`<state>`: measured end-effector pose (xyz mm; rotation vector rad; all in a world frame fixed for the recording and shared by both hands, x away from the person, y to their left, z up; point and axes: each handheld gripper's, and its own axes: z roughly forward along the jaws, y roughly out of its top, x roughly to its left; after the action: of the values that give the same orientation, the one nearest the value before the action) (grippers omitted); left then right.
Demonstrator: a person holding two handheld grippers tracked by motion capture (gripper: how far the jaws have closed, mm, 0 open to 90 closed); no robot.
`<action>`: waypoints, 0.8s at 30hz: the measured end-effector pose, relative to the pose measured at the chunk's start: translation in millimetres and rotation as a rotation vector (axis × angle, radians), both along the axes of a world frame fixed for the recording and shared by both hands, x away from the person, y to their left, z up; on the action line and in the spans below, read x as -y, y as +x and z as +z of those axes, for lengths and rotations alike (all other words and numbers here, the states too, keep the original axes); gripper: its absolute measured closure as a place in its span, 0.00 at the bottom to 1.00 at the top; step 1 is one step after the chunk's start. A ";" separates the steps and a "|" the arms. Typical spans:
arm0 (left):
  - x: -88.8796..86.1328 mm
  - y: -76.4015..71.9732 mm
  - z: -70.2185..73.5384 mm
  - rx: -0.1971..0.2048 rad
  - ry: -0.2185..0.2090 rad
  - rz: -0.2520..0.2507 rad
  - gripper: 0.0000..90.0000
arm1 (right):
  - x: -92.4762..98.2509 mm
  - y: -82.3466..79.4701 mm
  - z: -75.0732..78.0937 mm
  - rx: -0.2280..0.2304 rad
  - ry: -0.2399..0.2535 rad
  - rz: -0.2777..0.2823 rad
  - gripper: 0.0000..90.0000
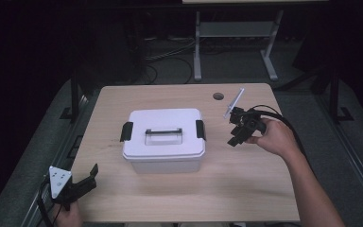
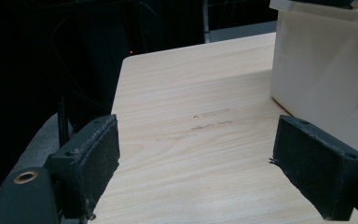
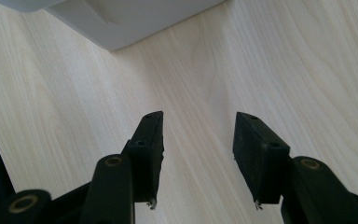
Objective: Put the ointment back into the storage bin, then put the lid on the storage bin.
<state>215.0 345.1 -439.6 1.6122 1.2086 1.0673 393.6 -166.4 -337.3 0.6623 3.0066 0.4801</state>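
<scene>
A white plastic storage box [image 1: 164,137] with a lid, two black side latches and a top handle stands in the middle of the wooden table [image 1: 246,189]. My left gripper [image 1: 87,178] hovers at the table's front left corner, open and empty, jaws pointing toward the box. In the left gripper view the box wall [image 2: 321,70] rises at the upper right beyond the wide-apart pads [image 2: 98,158]. My right gripper [image 1: 236,136] hangs to the right of the box, open, holding nothing. A corner of the box [image 3: 121,23] shows at the top of the right gripper view.
A round cable hole [image 1: 218,96] sits near the table's far edge. Beyond the table stand grey desk legs [image 1: 197,52] and floor cables in the dark. Bare wood lies in front of and on both sides of the box.
</scene>
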 end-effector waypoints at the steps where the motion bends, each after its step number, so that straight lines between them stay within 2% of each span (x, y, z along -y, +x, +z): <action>1: -0.1 0.0 -0.1 0.000 0.001 0.000 0.15 | 0.9 -0.2 -0.9 -0.002 0.000 -0.005 0.58; 13: -0.2 -0.6 -0.1 0.001 0.001 0.004 0.15 | 12.4 -2.6 -11.2 -0.007 0.015 -0.023 0.58; 24: 0.1 -0.6 0.1 0.001 0.004 0.004 0.15 | 22.0 -5.7 -19.7 -0.021 0.008 -0.044 0.58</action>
<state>214.4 345.0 -439.5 1.6129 1.2106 1.0737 387.9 -188.4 -357.0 0.7368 3.0036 0.4872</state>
